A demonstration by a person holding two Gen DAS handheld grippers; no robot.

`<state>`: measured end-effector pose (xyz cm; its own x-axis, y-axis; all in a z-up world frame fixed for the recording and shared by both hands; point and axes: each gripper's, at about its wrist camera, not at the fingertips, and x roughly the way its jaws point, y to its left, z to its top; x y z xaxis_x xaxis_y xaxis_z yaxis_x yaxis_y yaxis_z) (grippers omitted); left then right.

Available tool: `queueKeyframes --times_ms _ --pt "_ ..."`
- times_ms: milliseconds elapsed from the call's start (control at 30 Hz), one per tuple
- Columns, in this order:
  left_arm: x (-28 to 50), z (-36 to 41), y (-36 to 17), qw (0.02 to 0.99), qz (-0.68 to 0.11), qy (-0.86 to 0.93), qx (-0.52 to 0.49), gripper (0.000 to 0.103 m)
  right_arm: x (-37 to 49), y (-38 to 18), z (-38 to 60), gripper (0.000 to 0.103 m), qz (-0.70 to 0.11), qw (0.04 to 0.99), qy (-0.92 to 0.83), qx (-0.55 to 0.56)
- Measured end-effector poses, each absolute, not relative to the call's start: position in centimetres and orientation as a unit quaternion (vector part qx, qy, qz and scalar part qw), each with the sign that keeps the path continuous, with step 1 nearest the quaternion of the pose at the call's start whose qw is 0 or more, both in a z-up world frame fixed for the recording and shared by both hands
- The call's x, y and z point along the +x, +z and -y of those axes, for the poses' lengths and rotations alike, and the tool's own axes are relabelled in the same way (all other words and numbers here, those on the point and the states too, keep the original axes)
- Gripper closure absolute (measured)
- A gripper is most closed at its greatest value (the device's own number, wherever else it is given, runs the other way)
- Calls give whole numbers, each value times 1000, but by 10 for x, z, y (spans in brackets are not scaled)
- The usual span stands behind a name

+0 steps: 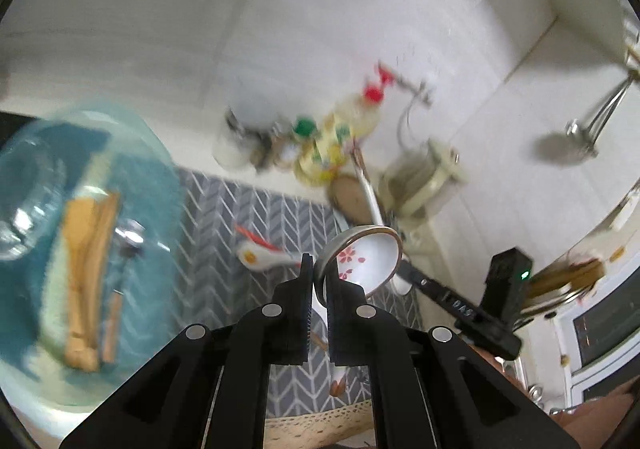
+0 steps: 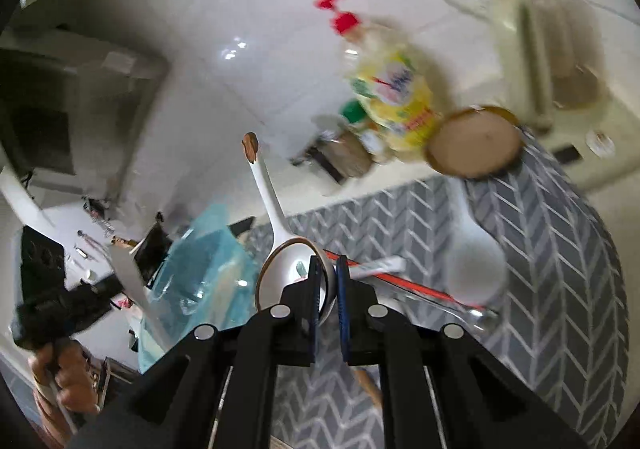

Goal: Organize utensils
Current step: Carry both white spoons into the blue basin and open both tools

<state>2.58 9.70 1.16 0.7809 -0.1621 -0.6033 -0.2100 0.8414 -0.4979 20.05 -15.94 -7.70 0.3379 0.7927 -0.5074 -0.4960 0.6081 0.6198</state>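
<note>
- left gripper point(image 1: 319, 289): jaws nearly together, clamped on the rim of a white ceramic spoon with pink blossoms point(image 1: 366, 255); the spoon's bowl stands on edge above the fingertips, clear of the mat.
- right gripper point(image 2: 329, 281): jaws drawn close, pinching the bowl rim of a white long-handled spoon point(image 2: 276, 233); its handle rises away from the gripper, ending in a brown tip.
- grey chevron mat point(image 1: 256, 217): spread over the counter beneath both grippers.
- small white spoon with red and orange markings point(image 1: 260, 255): lying on the mat just beyond the left gripper.
- large white spoon point(image 2: 474, 261): lying on the mat, to the right of the right gripper in its view.
- red-striped white utensil handle point(image 2: 384, 267): lying flat on the mat just past the right fingertips; blurred, possibly chopsticks.
- clear blue-tinted container point(image 1: 80, 233): at the left of the left wrist view, holding wooden utensils point(image 1: 86, 281) and a metal spoon point(image 1: 130, 239).
- yellow bottle with red cap point(image 2: 394, 97): against the white wall, with a green-capped jar point(image 2: 354, 113) beside it.
- round wooden disc point(image 2: 476, 143): at the far edge of the mat, near the bottle.
- person's hand point(image 2: 60, 377): lower left of the right wrist view, around the other gripper's handle.
</note>
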Motion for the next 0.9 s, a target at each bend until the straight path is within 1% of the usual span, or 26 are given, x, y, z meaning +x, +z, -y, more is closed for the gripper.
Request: queueKeyframes --times_ms 100,167,267,400,500,633,767,900 --pt "-3 -128 52 914 -316 38 -253 96 197 -65 138 95 -401 794 422 179" --pt "-15 -145 67 920 -315 57 -228 96 192 -58 121 95 -394 790 435 176" --pt "-24 -177 71 918 -337 83 -194 96 185 -50 98 95 -386 786 450 173" --pt "-20 -228 36 899 -385 113 -177 96 177 -45 70 95 -385 780 463 169" --pt "-10 -268 -11 877 -425 123 -185 96 171 -44 52 95 -388 776 470 159" --pt "10 -295 -63 852 -464 127 -209 96 166 -43 30 95 -397 773 477 135" --pt "29 -306 -89 839 -482 128 -220 96 167 -40 18 95 -401 771 482 111" --pt "36 -308 -97 838 -480 132 -225 91 174 -37 4 95 -401 761 505 72"
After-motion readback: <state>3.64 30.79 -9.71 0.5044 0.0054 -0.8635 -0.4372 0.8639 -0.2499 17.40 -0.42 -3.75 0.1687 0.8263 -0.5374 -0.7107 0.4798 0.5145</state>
